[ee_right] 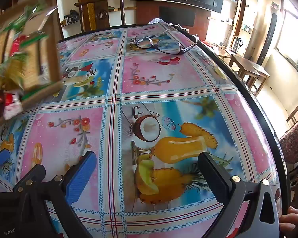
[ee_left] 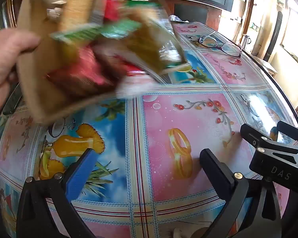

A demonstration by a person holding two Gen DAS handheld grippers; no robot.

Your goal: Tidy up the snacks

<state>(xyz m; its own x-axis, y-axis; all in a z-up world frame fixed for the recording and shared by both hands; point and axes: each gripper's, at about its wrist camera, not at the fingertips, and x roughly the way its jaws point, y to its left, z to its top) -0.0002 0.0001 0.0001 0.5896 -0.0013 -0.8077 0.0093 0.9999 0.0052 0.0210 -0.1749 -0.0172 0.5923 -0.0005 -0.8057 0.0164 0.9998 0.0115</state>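
A bare hand [ee_left: 4, 63] tips a brown cardboard box [ee_left: 41, 75] over the table's left side. Blurred snack packets [ee_left: 101, 63] in green, red and clear wrap slide out of it; the box also shows in the right wrist view [ee_right: 41, 59]. My left gripper [ee_left: 149, 164] is open and empty, low over the tablecloth [ee_left: 188, 119]. My right gripper [ee_right: 147, 168] is open and empty, beside the left one; it also shows in the left wrist view [ee_left: 272, 136].
Eyeglasses [ee_right: 161, 44] lie at the far side of the table; they also show in the left wrist view [ee_left: 220, 45]. A wooden chair [ee_right: 103, 10] stands behind the table. The table edge [ee_right: 248, 91] runs along the right, with wooden stools beyond.
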